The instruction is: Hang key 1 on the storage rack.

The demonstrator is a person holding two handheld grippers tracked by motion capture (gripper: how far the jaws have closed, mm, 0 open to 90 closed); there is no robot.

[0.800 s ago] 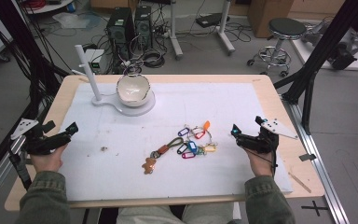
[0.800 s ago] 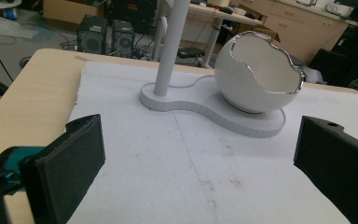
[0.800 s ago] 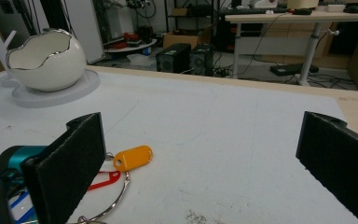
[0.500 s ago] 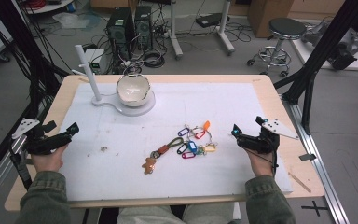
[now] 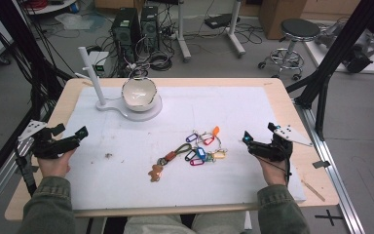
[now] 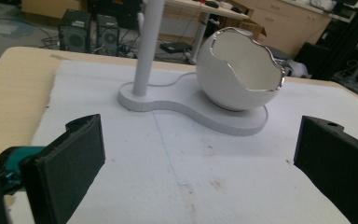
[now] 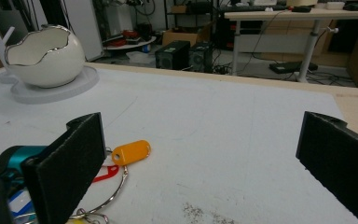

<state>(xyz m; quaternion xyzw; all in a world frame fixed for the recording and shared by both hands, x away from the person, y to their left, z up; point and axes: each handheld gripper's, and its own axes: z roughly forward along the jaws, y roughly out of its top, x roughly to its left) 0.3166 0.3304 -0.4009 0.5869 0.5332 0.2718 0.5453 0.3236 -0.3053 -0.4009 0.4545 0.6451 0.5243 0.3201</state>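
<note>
A bunch of coloured key tags on rings [image 5: 197,148], with a brown cord and a small brown charm, lies in the middle of the white mat [image 5: 233,112]. My left gripper [image 5: 70,132] rests at the mat's left edge, open and empty; in the left gripper view its jaws [image 6: 200,158] stand wide apart and face a white egg-shaped bowl [image 6: 242,70]. My right gripper [image 5: 259,134] sits just right of the key bunch, open with nothing between its fingers. In the right gripper view [image 7: 200,158] an orange tag [image 7: 130,152] and a metal ring lie by the left jaw.
The bowl [image 5: 139,92] sits on a white base with an upright pole [image 5: 90,70] at the mat's far left. A small dirt speck [image 5: 108,156] marks the mat. Bare wooden table edge [image 5: 311,161] runs along the right. Computers, cables and a stool stand on the floor beyond.
</note>
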